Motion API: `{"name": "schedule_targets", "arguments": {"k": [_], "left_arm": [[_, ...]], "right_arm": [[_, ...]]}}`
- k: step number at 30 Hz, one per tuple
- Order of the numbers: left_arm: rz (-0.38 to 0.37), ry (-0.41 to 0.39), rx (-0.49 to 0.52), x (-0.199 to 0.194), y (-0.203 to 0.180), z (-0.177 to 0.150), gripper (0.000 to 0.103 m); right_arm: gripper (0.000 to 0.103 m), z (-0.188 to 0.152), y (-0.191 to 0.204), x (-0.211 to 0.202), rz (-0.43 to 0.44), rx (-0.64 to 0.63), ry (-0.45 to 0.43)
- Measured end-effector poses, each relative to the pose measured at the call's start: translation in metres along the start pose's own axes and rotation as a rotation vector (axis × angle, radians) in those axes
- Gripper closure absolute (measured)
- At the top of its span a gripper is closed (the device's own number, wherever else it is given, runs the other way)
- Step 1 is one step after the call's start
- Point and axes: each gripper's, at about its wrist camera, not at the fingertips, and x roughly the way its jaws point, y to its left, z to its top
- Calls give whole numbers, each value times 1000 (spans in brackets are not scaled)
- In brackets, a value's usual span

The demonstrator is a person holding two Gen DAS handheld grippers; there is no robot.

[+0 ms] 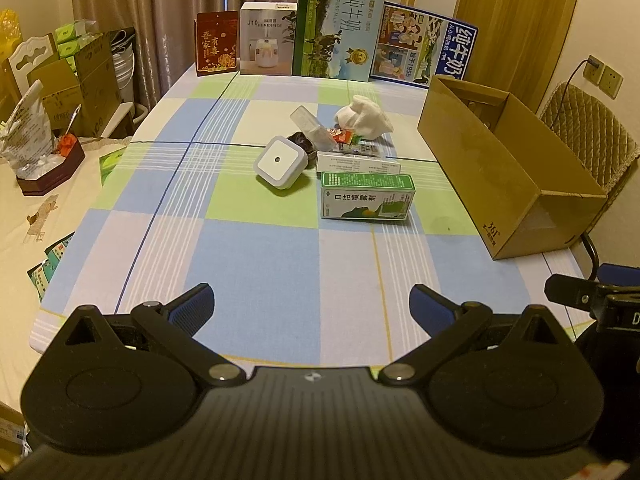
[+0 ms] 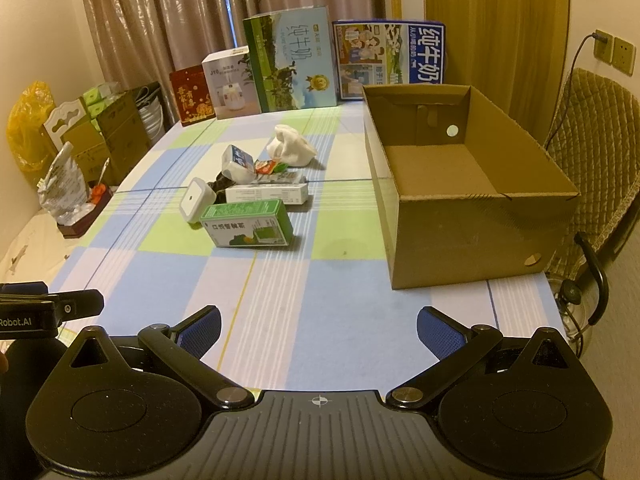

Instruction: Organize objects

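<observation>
On a checked cloth covering the worktop, a small heap of clutter waits to be sorted, and nothing appears to have been packed yet. Farthest left lies a white square night light, with a dark object behind it that is too blurred to name. Next come a clear plastic case, a few small sachets and a long white carton. Nearest the grippers sits a green-and-white box, lying flat. Behind the heap rests a crumpled white cloth. To the right, well apart from the heap, stands an open cardboard box.

Both tools hang back over the near edge. The left gripper has its jaws spread wide and empty; the right gripper likewise holds nothing, its jaws released.

The task looks to be at its very start: the reach for a first item. The green-and-white box is the closest and squarest, so it seems the likely pick, calling for a forward reach and jaws closing across its narrow sides, then a carry rightward to the cardboard box.

Only the right wrist view looks down into the cardboard box, showing its floor bare; the left wrist view shows mostly its outer wall, but gives the cleaner look at the night light's face.
</observation>
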Motion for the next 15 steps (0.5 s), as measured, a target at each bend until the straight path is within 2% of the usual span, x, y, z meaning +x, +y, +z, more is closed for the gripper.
{"name": "schedule_targets", "arguments": {"k": [15], "left_arm": [[0, 1, -2, 1, 1, -1, 1]], "right_arm": [[2, -2, -1, 1, 0, -3, 4]]}}
